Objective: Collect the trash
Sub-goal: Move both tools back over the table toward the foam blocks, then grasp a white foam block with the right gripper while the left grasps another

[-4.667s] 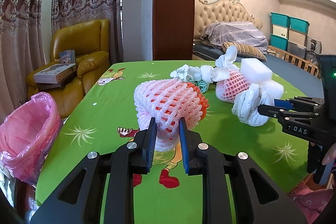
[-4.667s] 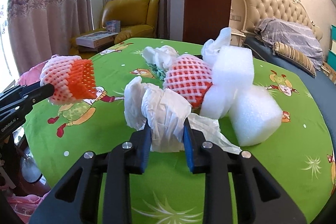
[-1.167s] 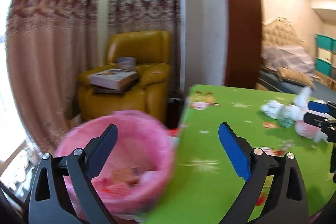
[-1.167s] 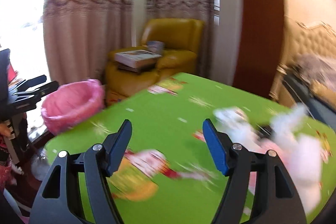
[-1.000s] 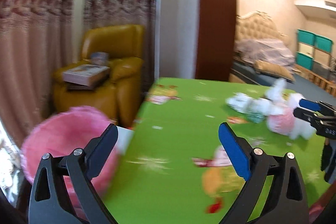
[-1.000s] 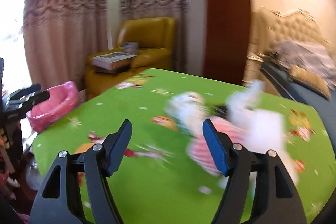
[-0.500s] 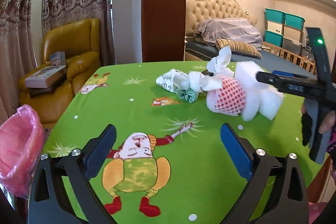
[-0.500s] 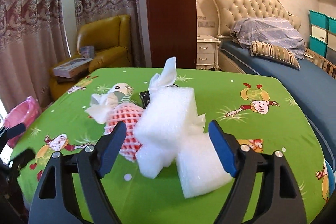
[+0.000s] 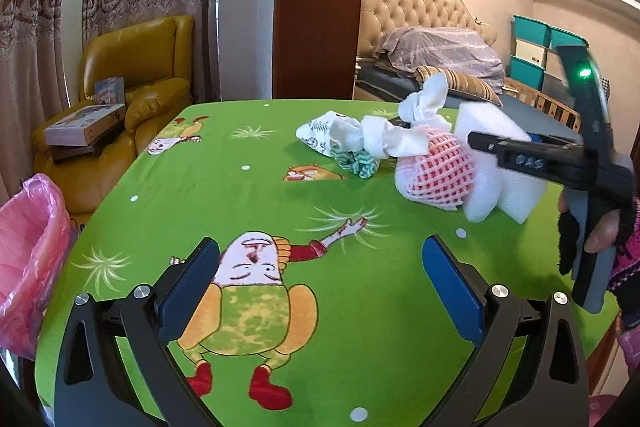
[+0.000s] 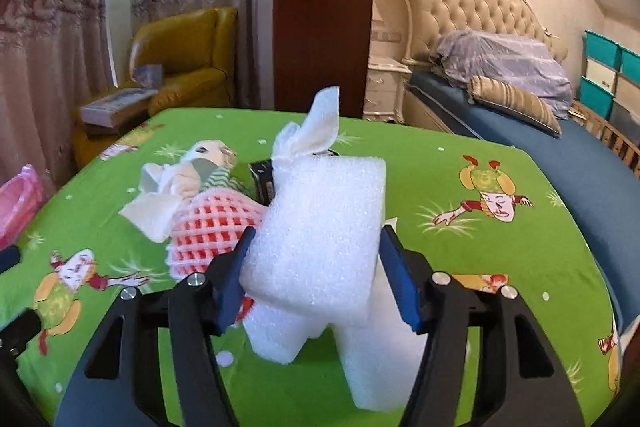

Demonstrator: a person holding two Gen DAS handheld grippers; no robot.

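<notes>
At the left edge of your left wrist view sits a bin lined with a pink bag (image 9: 28, 259); you cannot see what is inside it. Your left gripper (image 9: 320, 279) hangs wide open over the green cartoon tablecloth (image 9: 240, 187), nothing between its blue pads. In the upper right of that view lies the trash pile: crumpled white tissues (image 9: 384, 137), a teal scrap (image 9: 358, 161), and a pink-and-white foam net (image 9: 434, 173). In your right wrist view, centre frame, your right gripper (image 10: 314, 267) is closing around a white foam block (image 10: 320, 227), its left pad touching the block, its right pad just beside it. A second foam block (image 10: 376, 367) lies underneath, touching it.
</notes>
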